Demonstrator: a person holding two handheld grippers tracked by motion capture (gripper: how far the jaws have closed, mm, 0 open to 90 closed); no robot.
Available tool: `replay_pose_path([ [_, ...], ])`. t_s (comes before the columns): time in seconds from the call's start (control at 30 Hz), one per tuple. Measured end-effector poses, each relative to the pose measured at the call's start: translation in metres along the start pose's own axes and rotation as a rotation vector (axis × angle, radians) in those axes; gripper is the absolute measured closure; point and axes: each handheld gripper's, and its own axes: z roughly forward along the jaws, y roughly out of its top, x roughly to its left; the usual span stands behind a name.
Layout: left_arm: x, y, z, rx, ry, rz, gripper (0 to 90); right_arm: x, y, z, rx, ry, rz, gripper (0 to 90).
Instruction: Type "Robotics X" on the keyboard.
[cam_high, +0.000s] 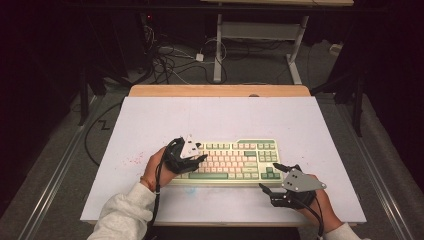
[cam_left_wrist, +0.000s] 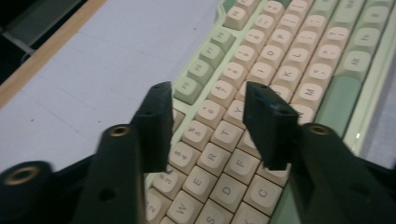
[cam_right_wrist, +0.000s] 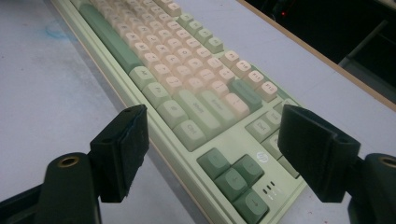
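Keyboard length is laid parallel to the desk's near edge, close to that edge and a little right of its middle, with the space bar row turned toward the person. The left gripper is held over the keyboard's left end with its jaws apart and nothing between them. The right gripper is held with jaws spread wide and empty, just off the keyboard's near right corner.

Bare table beyond keyboard
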Motion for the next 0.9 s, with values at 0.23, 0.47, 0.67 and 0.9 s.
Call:
replay_pose_path([
  [0.23,0.000,-0.005,-0.008,-0.050,0.010,0.000,31.8,-0.001,0.000,-0.002,-0.008,-0.006,0.005,42.8],
  [0.47,-0.001,-0.010,-0.015,-0.084,0.069,-0.015,19.6,-0.005,0.001,-0.002,0.005,0.040,0.012,72.5],
  [0.67,-0.003,-0.016,-0.022,-0.111,0.084,-0.012,18.0,-0.007,0.002,-0.002,0.015,0.053,0.030,88.9],
  [0.9,-0.008,-0.027,-0.032,-0.112,0.102,0.011,17.5,-0.009,0.004,0.000,0.025,0.055,0.034,90.0],
])
